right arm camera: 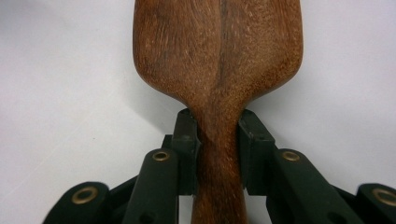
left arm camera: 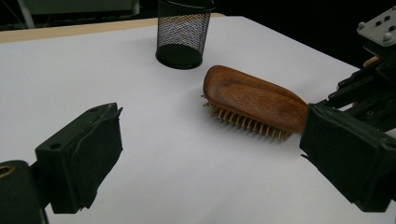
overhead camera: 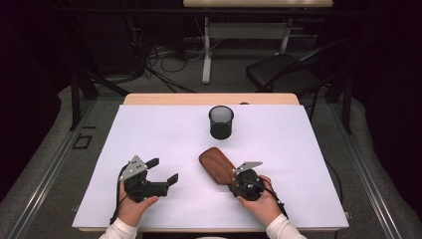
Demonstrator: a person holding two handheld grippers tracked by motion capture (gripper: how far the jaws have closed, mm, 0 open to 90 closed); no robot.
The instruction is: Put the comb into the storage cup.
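Right hand-held gripper pinches the wooden hairbrush handle near the mesh cup, bristles seemingly downward; left hand-held gripper spread.

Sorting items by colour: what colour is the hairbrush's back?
The hairbrush back is reddish-brown wood with visible grain, clearest in the right gripper view.

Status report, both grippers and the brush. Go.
Right gripper shut on hairbrush handle. Left gripper open, empty. Mesh cup beyond, path clear.

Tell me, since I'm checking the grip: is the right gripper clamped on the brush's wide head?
No, the right gripper has its jaws pressed on the narrow handle of the wooden hairbrush, below the wide head.
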